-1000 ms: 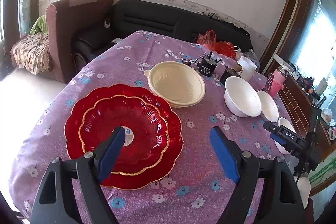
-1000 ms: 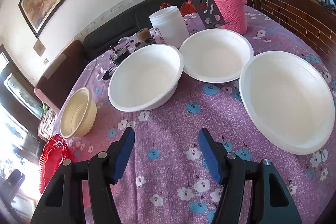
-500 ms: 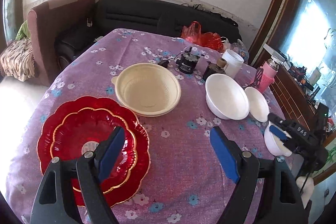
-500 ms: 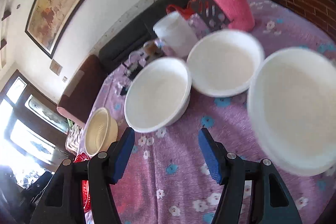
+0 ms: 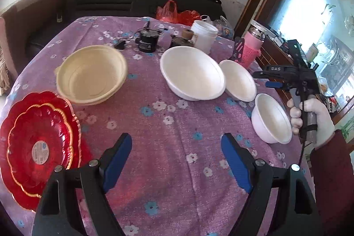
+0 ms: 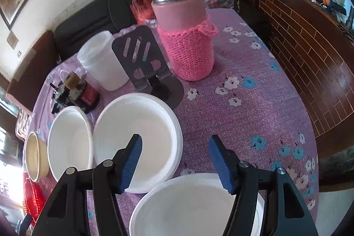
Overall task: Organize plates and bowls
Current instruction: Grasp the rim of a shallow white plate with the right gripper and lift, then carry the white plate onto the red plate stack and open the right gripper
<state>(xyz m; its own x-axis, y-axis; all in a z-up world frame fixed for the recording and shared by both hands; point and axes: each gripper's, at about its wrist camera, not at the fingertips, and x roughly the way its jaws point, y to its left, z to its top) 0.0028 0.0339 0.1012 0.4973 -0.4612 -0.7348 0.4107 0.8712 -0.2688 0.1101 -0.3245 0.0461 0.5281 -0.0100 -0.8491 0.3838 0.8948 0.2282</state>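
Two stacked red plates (image 5: 37, 145) lie at the table's left edge, with a cream bowl (image 5: 90, 74) behind them. Three white bowls stand to the right: a large one (image 5: 192, 74), a middle one (image 5: 239, 81) and a small one (image 5: 271, 118). My left gripper (image 5: 174, 156) is open and empty above the bare cloth. My right gripper (image 6: 174, 158) is open and empty, held over the near rim of the middle bowl (image 6: 137, 138), with the small bowl (image 6: 192, 202) under it. It also shows in the left wrist view (image 5: 287, 76), beside the small bowl.
A pink-sleeved thermos (image 6: 183, 32), a black phone stand (image 6: 143, 59), a white tub (image 6: 104, 61) and small dark jars (image 6: 77, 92) crowd the far side of the purple flowered tablecloth (image 5: 177, 125). A black sofa (image 5: 132, 1) and a brick-patterned cabinet (image 6: 309, 41) flank the table.
My left gripper has swung right, from over the red plates to over the cloth. My right gripper has moved forward and right, over the middle and small white bowls.
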